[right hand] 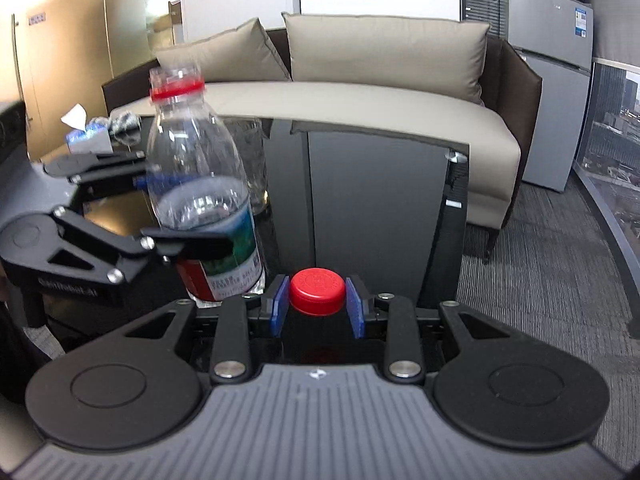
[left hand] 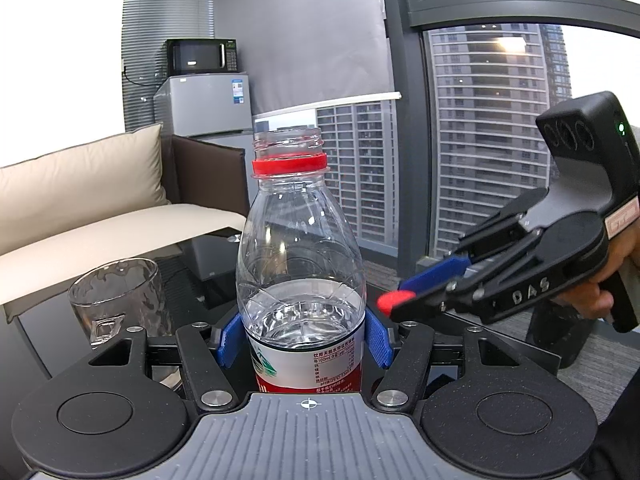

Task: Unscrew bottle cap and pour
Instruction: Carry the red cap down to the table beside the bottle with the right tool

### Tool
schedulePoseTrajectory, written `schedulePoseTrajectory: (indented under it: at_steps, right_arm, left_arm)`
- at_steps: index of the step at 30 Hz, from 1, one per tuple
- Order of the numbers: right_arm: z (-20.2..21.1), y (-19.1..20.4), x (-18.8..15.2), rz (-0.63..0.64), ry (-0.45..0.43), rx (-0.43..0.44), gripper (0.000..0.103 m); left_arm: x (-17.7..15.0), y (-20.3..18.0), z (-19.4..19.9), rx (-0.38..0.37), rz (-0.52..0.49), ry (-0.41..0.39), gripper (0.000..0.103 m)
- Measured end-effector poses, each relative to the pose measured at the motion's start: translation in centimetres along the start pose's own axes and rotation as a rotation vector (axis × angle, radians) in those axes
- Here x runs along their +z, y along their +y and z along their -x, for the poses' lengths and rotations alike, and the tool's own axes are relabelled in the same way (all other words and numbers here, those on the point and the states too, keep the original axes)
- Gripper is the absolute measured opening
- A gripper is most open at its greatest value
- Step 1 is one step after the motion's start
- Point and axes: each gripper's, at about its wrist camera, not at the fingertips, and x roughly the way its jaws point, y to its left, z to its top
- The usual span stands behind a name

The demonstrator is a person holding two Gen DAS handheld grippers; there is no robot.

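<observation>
My left gripper is shut on a clear water bottle, upright, with its mouth open and a red ring on the neck; water fills it below half. The bottle also shows in the right wrist view, held by the left gripper. My right gripper is shut on the red cap, low over the dark table. In the left wrist view the right gripper sits to the bottle's right with the cap at its tips. An empty glass stands left of the bottle.
The black glass table has its far edge by a beige sofa. A tissue box sits at the table's far left. A fridge with a microwave stands in the corner by large windows.
</observation>
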Motion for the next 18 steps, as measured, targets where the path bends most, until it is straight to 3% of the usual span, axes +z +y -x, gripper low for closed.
schedulePoseTrajectory:
  at_steps: [18]
  right_arm:
    - [-1.7, 0.3, -1.7, 0.008, 0.075, -0.022, 0.033]
  left_arm:
    - [0.0, -0.2, 0.1, 0.0, -0.004, 0.003, 0.058]
